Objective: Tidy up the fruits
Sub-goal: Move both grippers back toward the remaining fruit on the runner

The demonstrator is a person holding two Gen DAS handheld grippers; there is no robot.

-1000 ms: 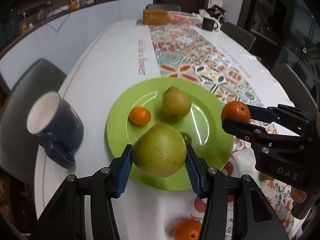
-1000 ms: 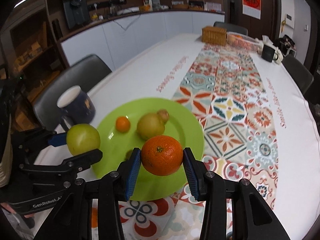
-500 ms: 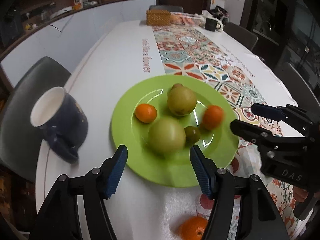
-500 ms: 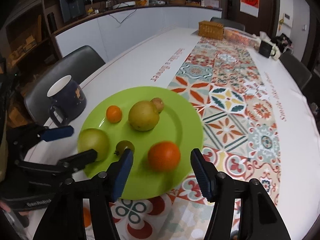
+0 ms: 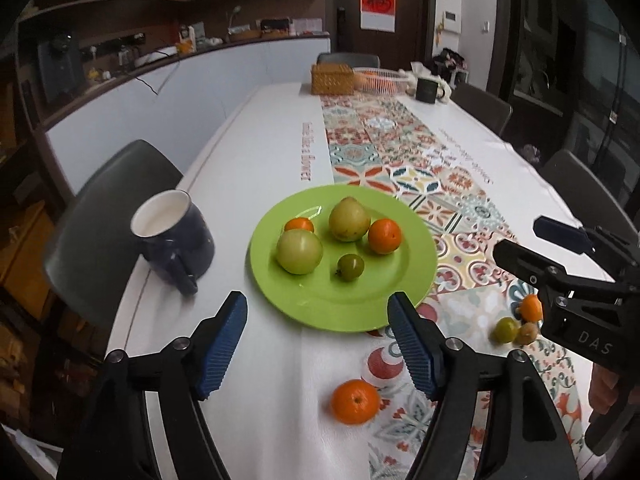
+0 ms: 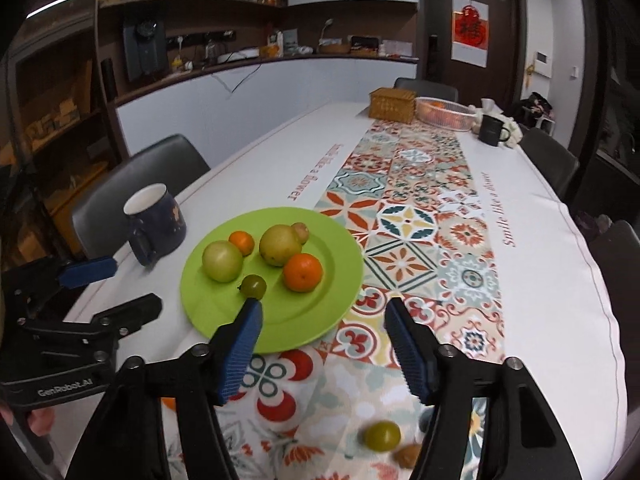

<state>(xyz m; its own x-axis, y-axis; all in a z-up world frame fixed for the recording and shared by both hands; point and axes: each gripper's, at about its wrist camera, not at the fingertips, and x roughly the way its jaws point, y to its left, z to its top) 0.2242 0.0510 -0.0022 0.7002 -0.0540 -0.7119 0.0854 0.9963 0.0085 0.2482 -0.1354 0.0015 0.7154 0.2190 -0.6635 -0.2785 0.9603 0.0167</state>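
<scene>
Fingers (image 5: 224, 344) spread, loose orange (image 5: 355, 401) clear left view, possibly right.

From my left camera, the plate (image 5: 416, 280) sat on the table (image 5: 260, 152) ahead, with the mug (image 5: 172, 236) just to its left. On the plate, the apple (image 5: 299, 251) lay at the left, a small orange (image 5: 299, 224) touching it behind, the pear (image 5: 349, 219) further back, a bigger orange (image 5: 384, 235) right of the pear, and a small fruit (image 5: 350, 267) in front. Another orange (image 5: 355, 401) lay on the table near me, and a cluster of small fruits (image 5: 516, 326) lay to the plate's right.
</scene>
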